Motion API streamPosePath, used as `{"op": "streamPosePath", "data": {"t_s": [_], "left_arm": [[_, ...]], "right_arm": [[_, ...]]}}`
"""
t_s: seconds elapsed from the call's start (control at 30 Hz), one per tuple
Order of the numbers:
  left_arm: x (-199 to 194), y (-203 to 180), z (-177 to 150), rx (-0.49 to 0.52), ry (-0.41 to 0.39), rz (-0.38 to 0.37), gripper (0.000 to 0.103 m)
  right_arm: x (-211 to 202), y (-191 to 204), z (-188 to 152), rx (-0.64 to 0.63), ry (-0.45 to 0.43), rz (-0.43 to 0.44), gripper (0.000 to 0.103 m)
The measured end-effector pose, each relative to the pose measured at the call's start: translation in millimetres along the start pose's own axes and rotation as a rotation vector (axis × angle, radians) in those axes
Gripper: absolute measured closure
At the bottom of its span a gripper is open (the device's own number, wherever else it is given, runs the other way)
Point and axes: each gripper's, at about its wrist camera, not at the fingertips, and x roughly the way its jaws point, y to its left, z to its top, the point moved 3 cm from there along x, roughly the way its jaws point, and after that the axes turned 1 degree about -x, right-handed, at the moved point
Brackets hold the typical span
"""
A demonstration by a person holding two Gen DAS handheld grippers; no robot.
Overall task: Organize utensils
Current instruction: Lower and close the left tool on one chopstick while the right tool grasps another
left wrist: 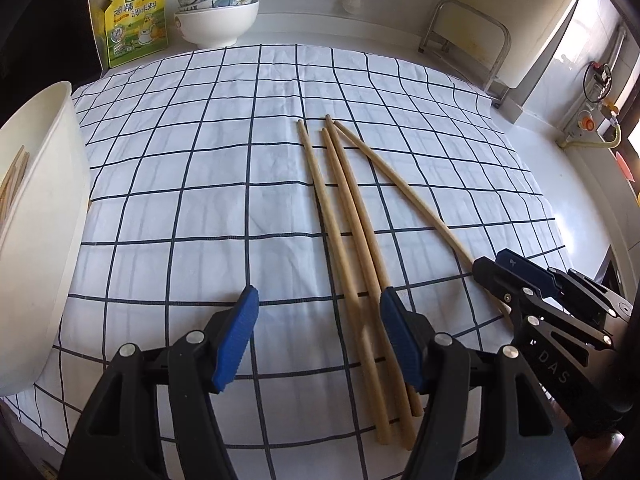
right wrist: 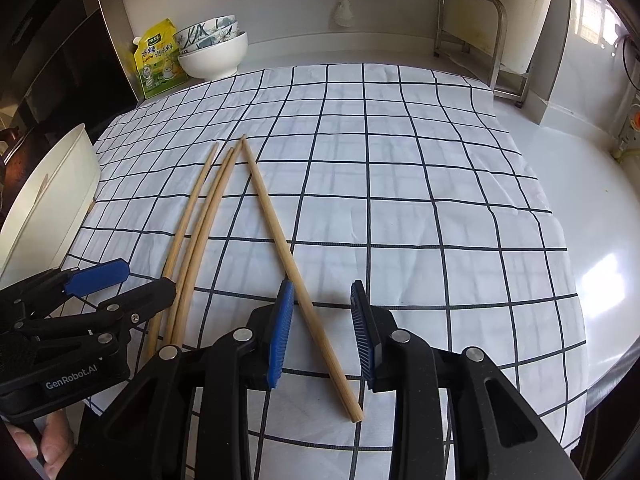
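Observation:
Four wooden chopsticks lie on the checked cloth (left wrist: pixel 200 160). Three of them (left wrist: pixel 352 240) run side by side between the fingers of my open left gripper (left wrist: pixel 318 304), close to its right pad, untouched. The fourth chopstick (right wrist: pixel 280 232) lies apart at an angle and passes between the blue pads of my right gripper (right wrist: pixel 322 292), near the left pad; the pads stand apart and do not press on it. In the left wrist view the right gripper (left wrist: pixel 490 264) straddles that chopstick's near end. A white container (left wrist: pixel 40 220) at the left holds more chopsticks (left wrist: pixel 14 176).
Stacked bowls (left wrist: pixel 216 12) and a yellow seasoning pouch (left wrist: pixel 134 20) stand at the back left against the wall. A metal rack (left wrist: pixel 464 40) is at the back right. Bare white counter (right wrist: pixel 580 220) lies right of the cloth. A person's hand (right wrist: pixel 36 452) shows at the lower left.

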Motion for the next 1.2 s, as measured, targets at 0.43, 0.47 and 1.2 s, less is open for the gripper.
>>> {"op": "streamPosePath", "data": {"t_s": [0.43, 0.47, 1.2], "left_arm": [[-5, 9, -2, -0.028, -0.001, -0.002, 0.039], [-5, 8, -1, -0.027, 0.000, -0.006, 0.039], [7, 9, 3, 0.052, 0.031, 0.154, 0.027]], "right_arm": [[2, 4, 3, -0.010, 0.001, 0.005, 0.075], [2, 4, 3, -0.009, 0.000, 0.005, 0.074], [2, 3, 4, -0.004, -0.005, 0.012, 0.074]]}}
